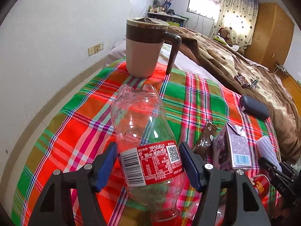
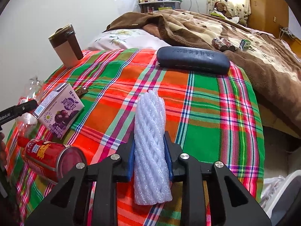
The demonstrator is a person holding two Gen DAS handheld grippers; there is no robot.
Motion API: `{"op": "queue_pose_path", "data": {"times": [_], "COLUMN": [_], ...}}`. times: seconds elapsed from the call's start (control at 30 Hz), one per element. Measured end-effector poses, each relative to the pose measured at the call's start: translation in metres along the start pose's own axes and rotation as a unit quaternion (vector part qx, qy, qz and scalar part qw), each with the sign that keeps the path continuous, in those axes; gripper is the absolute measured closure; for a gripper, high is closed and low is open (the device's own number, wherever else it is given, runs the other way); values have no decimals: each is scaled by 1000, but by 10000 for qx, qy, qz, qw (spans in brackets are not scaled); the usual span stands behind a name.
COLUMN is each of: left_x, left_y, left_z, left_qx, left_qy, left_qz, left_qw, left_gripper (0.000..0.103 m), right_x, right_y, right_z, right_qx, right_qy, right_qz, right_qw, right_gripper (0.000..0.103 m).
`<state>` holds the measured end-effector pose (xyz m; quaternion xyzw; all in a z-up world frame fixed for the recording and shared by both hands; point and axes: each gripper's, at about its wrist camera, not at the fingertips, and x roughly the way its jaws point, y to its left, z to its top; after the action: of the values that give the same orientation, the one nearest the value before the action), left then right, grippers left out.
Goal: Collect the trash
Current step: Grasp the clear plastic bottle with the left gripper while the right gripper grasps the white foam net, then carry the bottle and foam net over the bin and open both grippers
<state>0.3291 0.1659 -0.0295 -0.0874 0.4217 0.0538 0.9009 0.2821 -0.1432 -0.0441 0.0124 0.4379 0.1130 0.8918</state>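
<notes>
Item 1: empty cola bottle (image 1: 146,141), clear plastic with red label, lying on the plaid cloth (image 1: 197,98); the left gripper (image 1: 148,166) has its jaws clamped on the labelled section.

Item 2: white foam net sleeve (image 2: 150,150), squeezed between the narrowly set jaws of the right gripper (image 2: 149,160).

Item 3: purple drink carton (image 2: 60,111), uncollected, on the cloth between the two grippers.

Item 4: red can (image 2: 49,158), on its side, beside the carton, uncollected.

Item 5: brown wrapper (image 1: 205,137), near the carton, uncollected.

Not trash, by appearance: lidded mug (image 1: 146,47); dark glasses case (image 2: 193,60).

Status: early. Two pieces gripped, none visibly binned; no bin in view. More cans lie on the brown blanket (image 2: 216,30).
</notes>
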Motion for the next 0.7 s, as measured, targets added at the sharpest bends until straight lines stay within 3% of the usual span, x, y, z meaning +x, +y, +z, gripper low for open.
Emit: {"op": "queue_pose_path", "data": {"times": [0.7], "left_x": [-72], "left_y": [-21], "left_z": [-31], "left_qx": [262], "left_qy": [-269], "left_qz": [-117], "left_qw": [9992], "left_gripper": [38], "right_x": [-54], "right_y": [-6], "right_z": [-18], "right_qx": [178], "right_qy": [-368], "right_qz": [139], "right_qw": [9991], "right_gripper": [77]}}
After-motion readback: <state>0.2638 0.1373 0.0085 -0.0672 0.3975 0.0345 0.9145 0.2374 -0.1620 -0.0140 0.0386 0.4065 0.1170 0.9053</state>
